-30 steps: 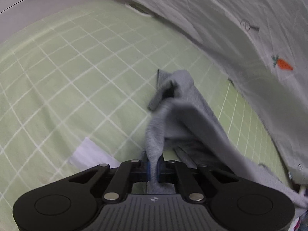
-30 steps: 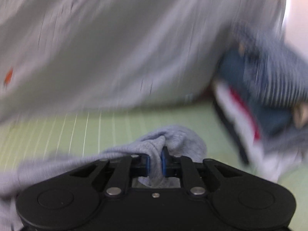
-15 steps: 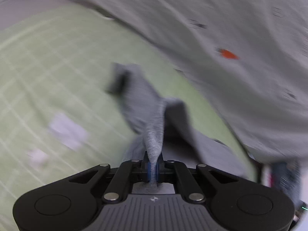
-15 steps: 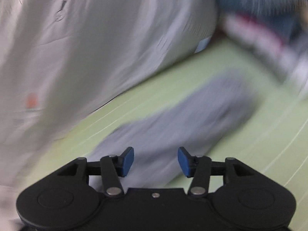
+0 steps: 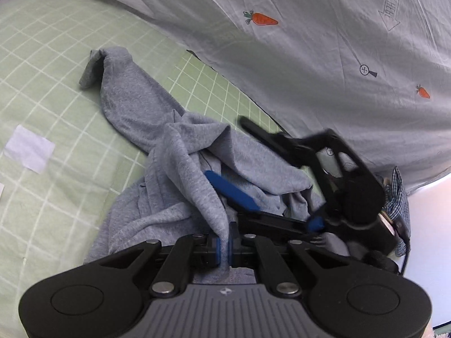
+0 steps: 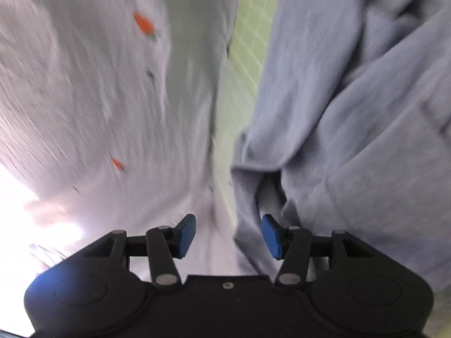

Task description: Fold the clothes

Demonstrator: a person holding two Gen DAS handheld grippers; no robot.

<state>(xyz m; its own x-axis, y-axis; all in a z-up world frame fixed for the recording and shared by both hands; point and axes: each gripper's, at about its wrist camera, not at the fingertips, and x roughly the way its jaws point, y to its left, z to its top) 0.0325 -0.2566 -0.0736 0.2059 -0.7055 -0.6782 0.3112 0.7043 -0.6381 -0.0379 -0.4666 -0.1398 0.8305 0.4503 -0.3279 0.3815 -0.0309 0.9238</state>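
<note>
The left gripper (image 5: 224, 246) pinches a fold of the grey garment (image 5: 180, 152) tight between its blue pads, and the rest of the cloth spreads out ahead of its jaws on the green checked sheet (image 5: 50, 84). The right gripper (image 6: 229, 235) has its jaws apart with nothing squeezed in them. The grey cloth hangs just beside its right pad and ahead of it. A pale blanket with little carrots (image 5: 310, 56) lies beyond both.
</note>
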